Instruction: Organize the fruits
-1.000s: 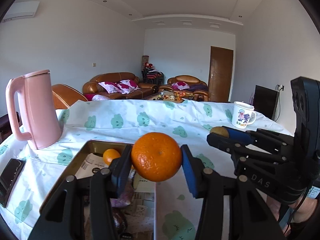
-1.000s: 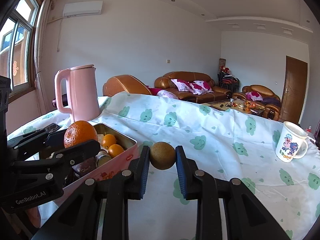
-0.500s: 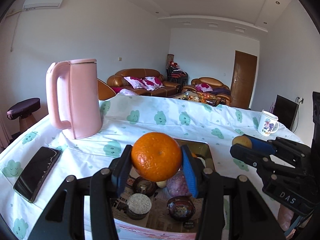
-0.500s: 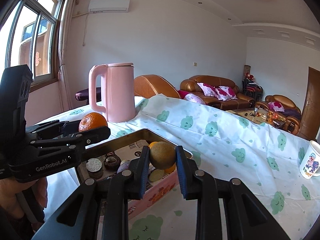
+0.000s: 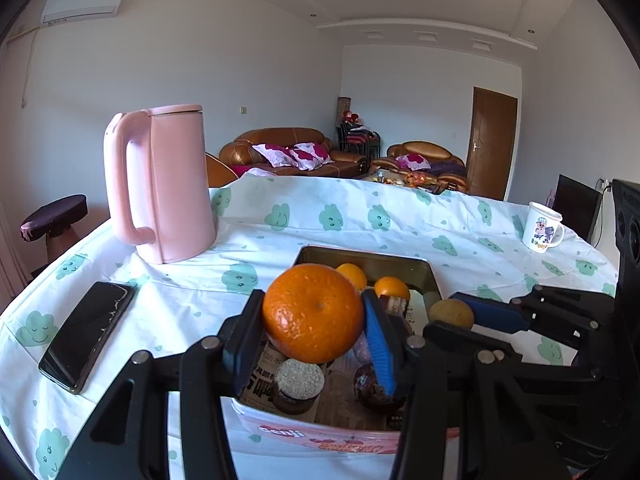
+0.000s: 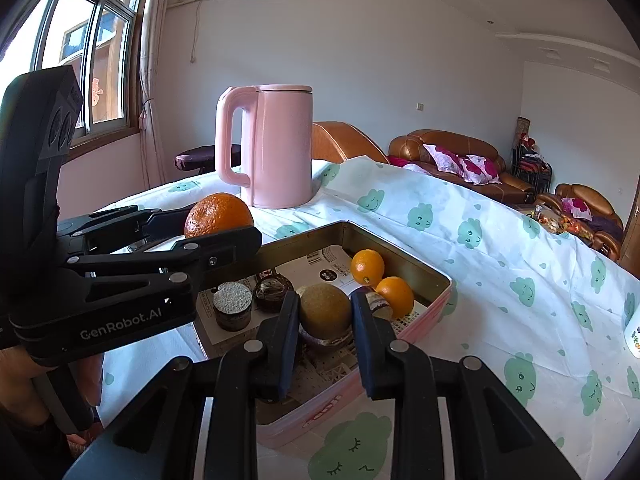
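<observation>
Table (image 5: 400,216) under a white cloth printed with green cloud faces; it fills the lower half of both views.

Pink kettle (image 5: 160,184) stands upright on the cloth, handle toward the left wrist camera's left, behind and left of the tin.

Left gripper (image 5: 314,314): fingers clamped on a large orange (image 5: 314,312), one pad on each side of the fruit. The orange is held in the air above the near end of the tin. In the right wrist view the same gripper enters from the left, orange (image 6: 219,215) at its tips, over the tin's left rim.

Right gripper (image 6: 325,311): fingers clamped on a brown round fruit (image 6: 325,311), dull rough skin, also held above the tin's interior, near its front. In the left wrist view this fruit (image 5: 451,313) shows at the tin's right side, between the blue-padded fingers.

Rectangular tin (image 6: 424,264): pink outside, gold inside, printed paper lining the bottom. It sits on the cloth in front of the kettle.

Black phone (image 5: 88,336) lies flat, screen up, on the cloth left of the tin, apart from it.

White cartoon mug (image 5: 542,232) stands far right, well apart from the tin.

Inside the tin: two small oranges (image 6: 367,267) side by side at the far end; a round dark pastry with a pale sesame-like top (image 6: 232,306) at the near left; other dark round items beside it, partly hidden by the fingers, kind cannot be told.
</observation>
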### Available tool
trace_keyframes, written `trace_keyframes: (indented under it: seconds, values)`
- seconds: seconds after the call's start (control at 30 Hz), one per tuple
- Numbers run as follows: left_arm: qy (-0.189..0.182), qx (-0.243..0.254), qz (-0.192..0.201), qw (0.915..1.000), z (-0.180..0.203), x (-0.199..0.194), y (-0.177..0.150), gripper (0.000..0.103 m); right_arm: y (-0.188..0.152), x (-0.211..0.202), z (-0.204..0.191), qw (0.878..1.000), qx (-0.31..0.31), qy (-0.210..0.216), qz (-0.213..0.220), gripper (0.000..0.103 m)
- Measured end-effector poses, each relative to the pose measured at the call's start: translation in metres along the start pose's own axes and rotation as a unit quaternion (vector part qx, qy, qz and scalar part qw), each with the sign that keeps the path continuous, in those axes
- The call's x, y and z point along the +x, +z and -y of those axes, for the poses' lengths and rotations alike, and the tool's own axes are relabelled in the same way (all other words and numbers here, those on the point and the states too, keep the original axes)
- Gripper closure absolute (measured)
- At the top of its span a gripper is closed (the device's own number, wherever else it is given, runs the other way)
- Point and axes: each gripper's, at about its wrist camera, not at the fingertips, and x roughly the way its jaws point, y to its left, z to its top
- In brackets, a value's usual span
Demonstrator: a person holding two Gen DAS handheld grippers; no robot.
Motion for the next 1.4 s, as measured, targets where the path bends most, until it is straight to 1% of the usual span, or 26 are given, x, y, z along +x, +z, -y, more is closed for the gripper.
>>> trace_keyframes:
  seconds: [0.3, 0.6, 0.63, 0.67, 0.7, 0.73, 0.77, 0.9, 1.0, 1.07, 1.2, 1.27, 1.37, 1.4]
  values:
    - [-0.002, 0.006, -0.014, 0.9999, 0.001, 0.004, -0.008, 0.053, -0.004, 0.009, 0.0, 1.0, 0.005, 0.001, -0.019, 0.075]
    - [-0.001, 0.011, -0.031, 0.9995, 0.002, 0.01, -0.014, 0.052, -0.005, 0.021, 0.001, 0.998, 0.015, 0.013, -0.055, 0.075]
    - [0.001, 0.01, -0.029, 0.9995, 0.002, 0.009, -0.014, 0.051, -0.006, 0.022, 0.0, 0.998, 0.013, 0.014, -0.061, 0.073]
    - [-0.002, 0.01, -0.028, 0.9996, 0.001, 0.008, -0.014, 0.046, -0.006, 0.022, -0.001, 0.998, 0.011, 0.013, -0.061, 0.064]
    - [0.0, 0.009, -0.025, 0.9996, 0.001, 0.007, -0.014, 0.039, -0.006, 0.021, -0.002, 0.998, 0.009, 0.012, -0.059, 0.058]
    - [0.006, 0.01, -0.022, 0.9997, 0.001, 0.006, -0.014, 0.036, -0.006, 0.02, -0.002, 0.998, 0.008, 0.011, -0.057, 0.047]
    - [0.008, 0.009, -0.018, 0.9998, 0.0, 0.004, -0.013, 0.031, -0.006, 0.018, -0.003, 0.998, 0.007, 0.01, -0.053, 0.041]
    - [0.007, 0.007, -0.008, 0.9999, 0.0, -0.001, -0.009, 0.029, -0.007, 0.013, 0.0, 0.999, 0.014, 0.004, -0.046, 0.041]
    - [0.009, 0.005, -0.001, 0.9999, -0.001, -0.006, -0.008, 0.023, -0.008, 0.008, 0.004, 0.999, 0.021, -0.006, -0.041, 0.041]
    - [0.008, 0.001, 0.004, 1.0, -0.002, -0.009, -0.007, 0.021, -0.009, 0.004, 0.007, 0.999, 0.021, -0.014, -0.04, 0.041]
    - [0.007, -0.002, 0.01, 0.9999, -0.003, -0.013, -0.005, 0.021, -0.012, -0.007, 0.015, 0.999, 0.029, -0.029, -0.034, 0.04]
    - [0.006, -0.003, 0.013, 0.9999, -0.002, -0.015, -0.004, 0.021, -0.013, -0.012, 0.02, 0.998, 0.037, -0.033, -0.029, 0.037]
    - [0.007, 0.0, 0.017, 0.9998, 0.001, -0.017, -0.003, 0.014, -0.014, -0.02, 0.027, 0.998, 0.047, -0.042, -0.021, 0.034]
    - [0.007, 0.0, 0.019, 0.9998, 0.002, -0.018, -0.003, 0.013, -0.014, -0.022, 0.028, 0.998, 0.049, -0.042, -0.019, 0.034]
